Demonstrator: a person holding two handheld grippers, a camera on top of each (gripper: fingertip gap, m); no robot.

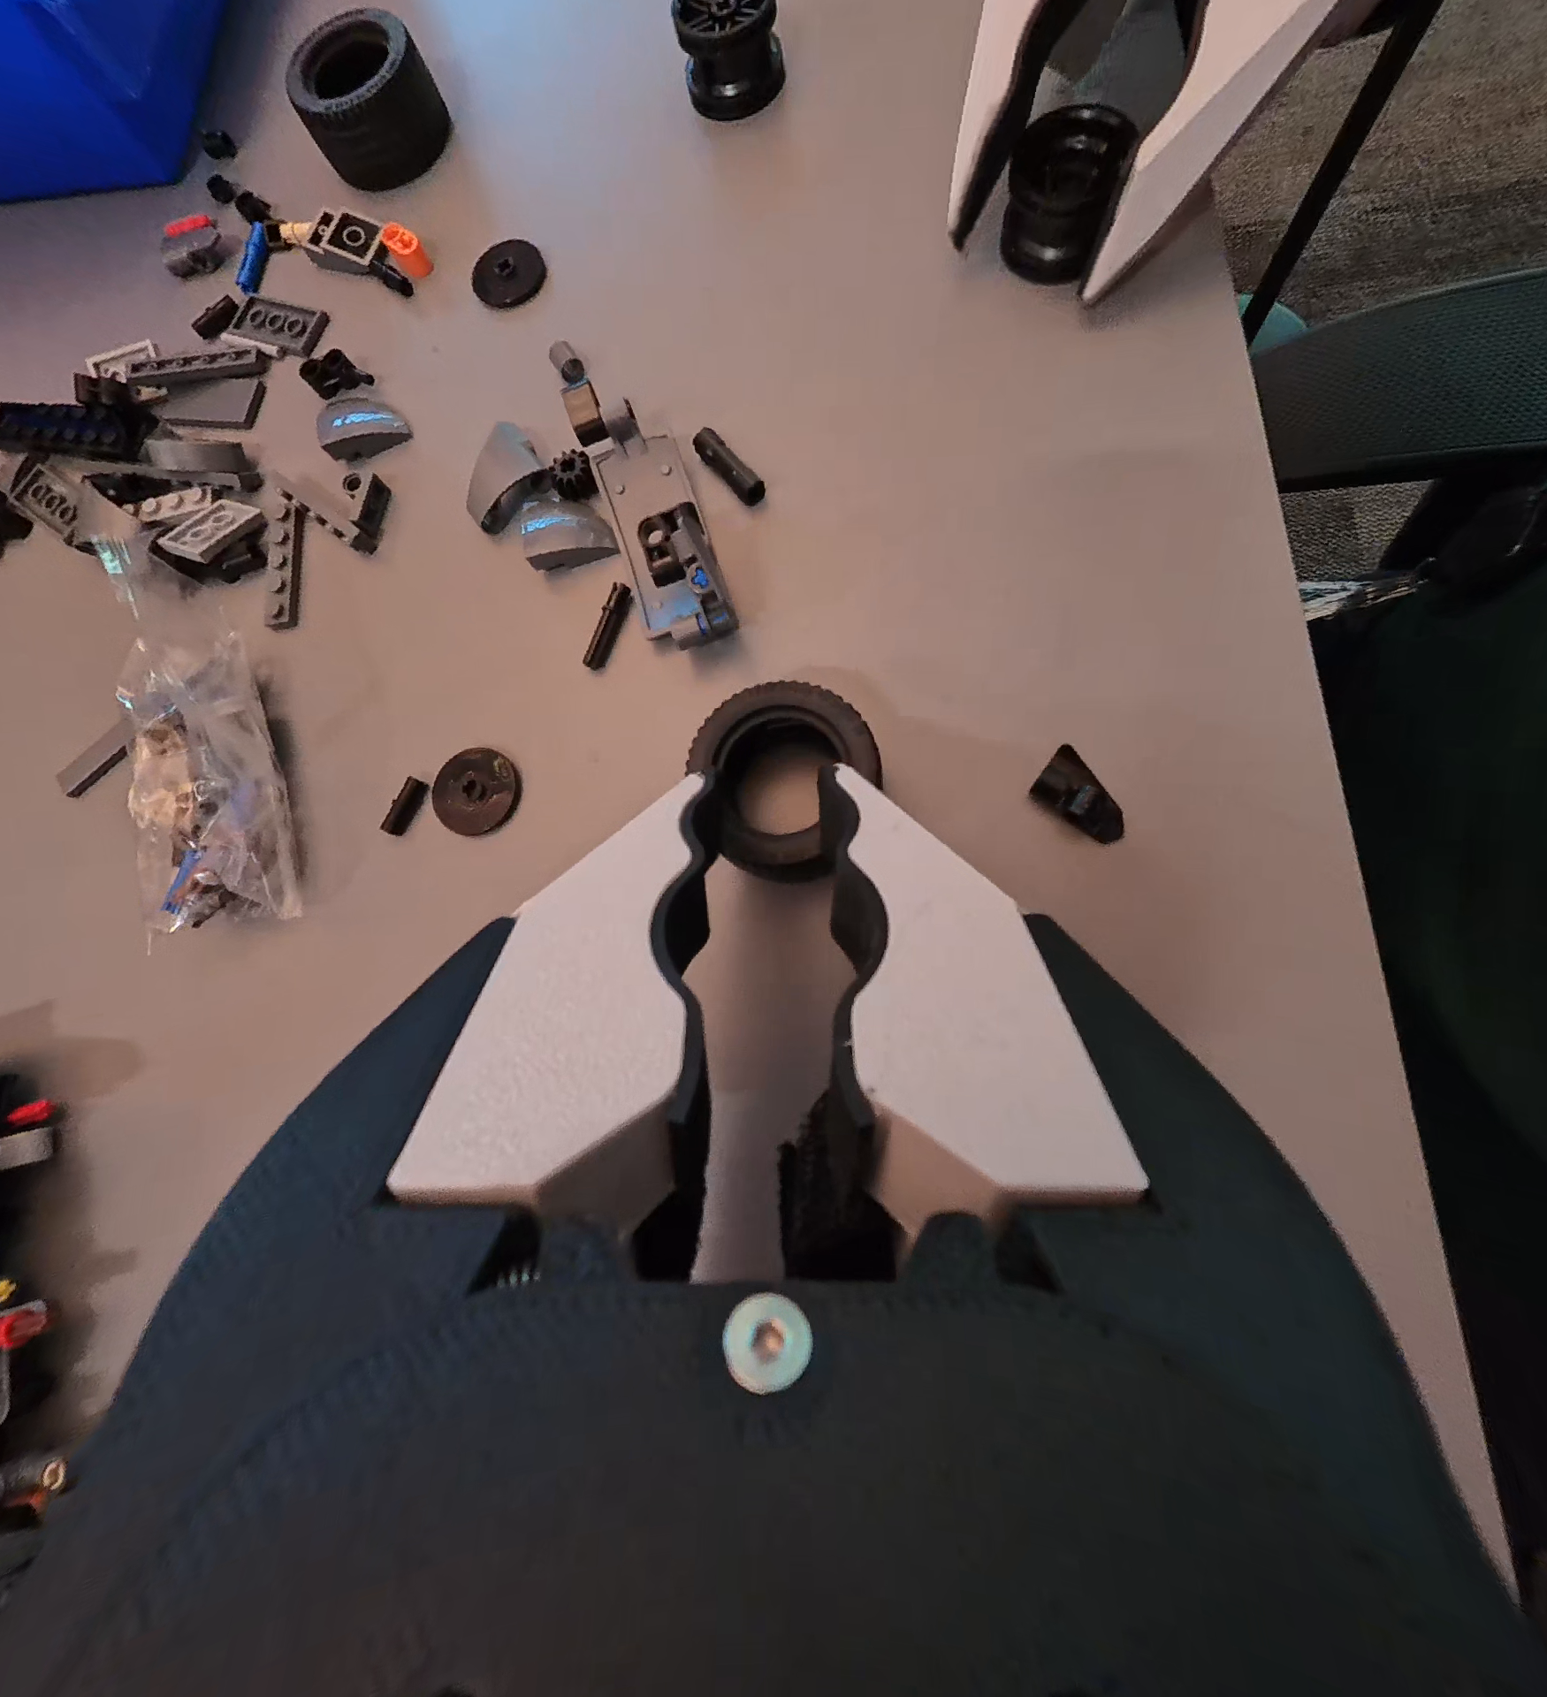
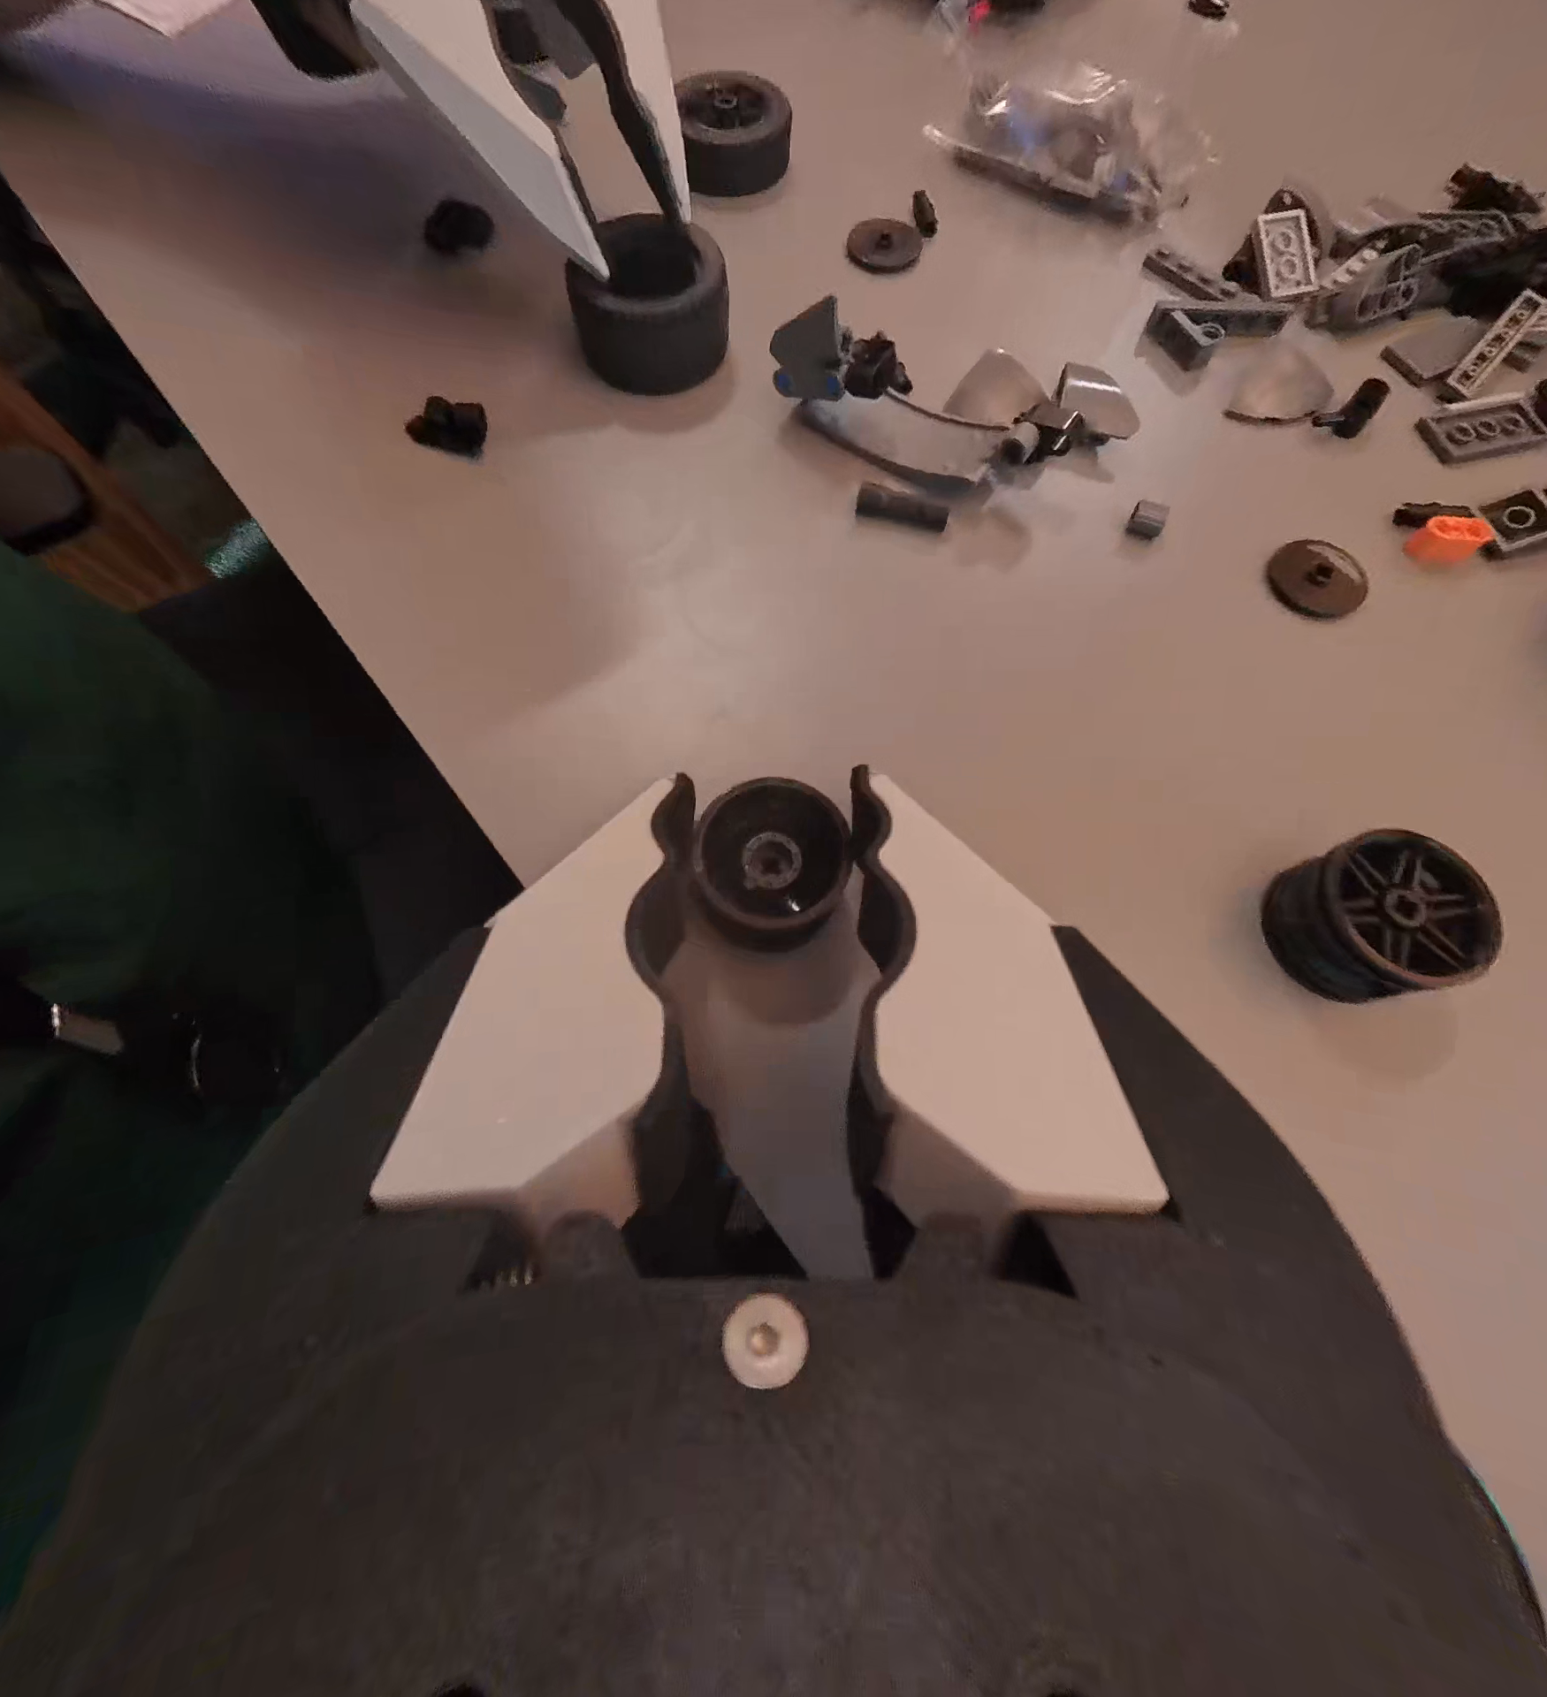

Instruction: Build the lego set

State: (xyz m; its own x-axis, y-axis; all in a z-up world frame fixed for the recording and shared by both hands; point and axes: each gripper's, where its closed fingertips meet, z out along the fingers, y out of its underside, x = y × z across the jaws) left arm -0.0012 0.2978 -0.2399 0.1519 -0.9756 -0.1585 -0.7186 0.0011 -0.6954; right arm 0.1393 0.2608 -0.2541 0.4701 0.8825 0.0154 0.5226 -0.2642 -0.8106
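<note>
The left gripper (image 1: 774,790) fingers are closed around the rim of a black rubber tyre (image 1: 784,762) standing on the desk (image 1: 981,551). A black wheel hub (image 2: 770,863) is gripped between the right gripper (image 2: 770,790) fingers, just above the desk edge. Loose grey and black bricks (image 1: 154,459) and a clear parts bag (image 1: 200,781) are scattered over the pale grey surface. Carpet (image 1: 1440,119) is seen beyond the edge.
</note>
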